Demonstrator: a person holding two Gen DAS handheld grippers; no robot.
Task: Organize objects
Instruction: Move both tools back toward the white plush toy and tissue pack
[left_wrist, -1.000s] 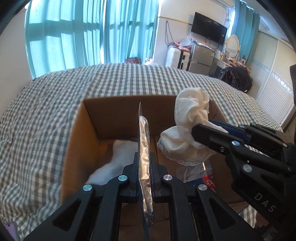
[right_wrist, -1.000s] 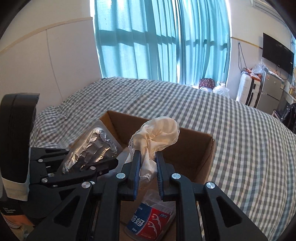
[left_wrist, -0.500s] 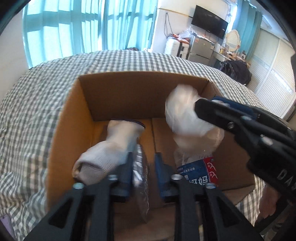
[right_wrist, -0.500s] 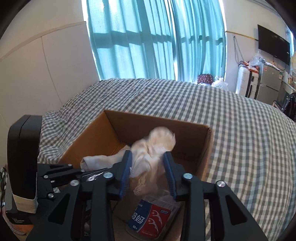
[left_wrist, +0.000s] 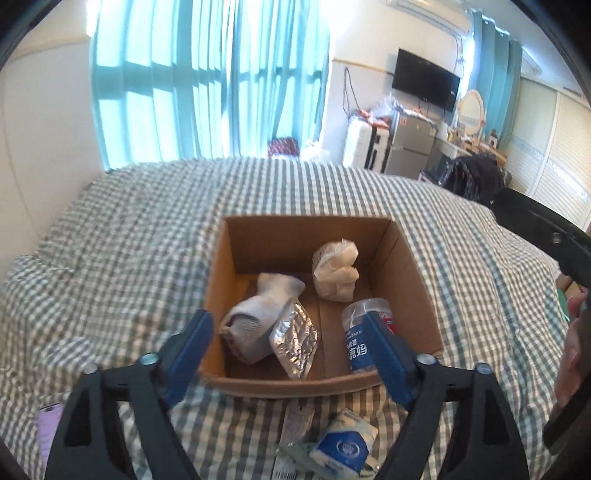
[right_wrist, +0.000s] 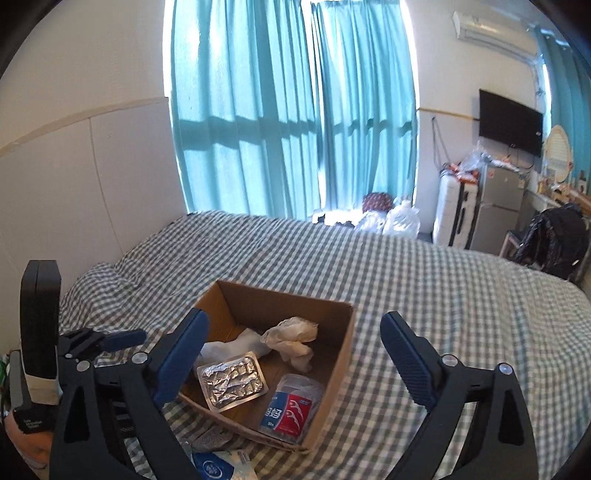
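Note:
An open cardboard box (left_wrist: 417, 280) (right_wrist: 341, 354) sits on the checked bed. Inside lie a silver foil pack (left_wrist: 295, 338) (right_wrist: 231, 380), a white sock (left_wrist: 258, 310) (right_wrist: 229, 347), a crumpled white cloth (left_wrist: 336, 273) (right_wrist: 293, 338) and a clear floss-pick tub with a blue and red label (left_wrist: 360, 332) (right_wrist: 291, 402). My left gripper (left_wrist: 291, 350) is open and empty above the box's near edge. My right gripper (right_wrist: 295, 354) is open and empty, raised above the box.
On the bed in front of the box lie a blue and white packet (left_wrist: 345, 445) (right_wrist: 218, 467) and a flat wrapper (left_wrist: 295, 424). A purple object (left_wrist: 48, 424) lies at the lower left. Teal curtains (right_wrist: 291, 110), a fridge and a suitcase stand beyond the bed.
Both grippers opened and pulled back up from the box. The foil pack left the left gripper and the white cloth left the right gripper; both now lie inside the box.

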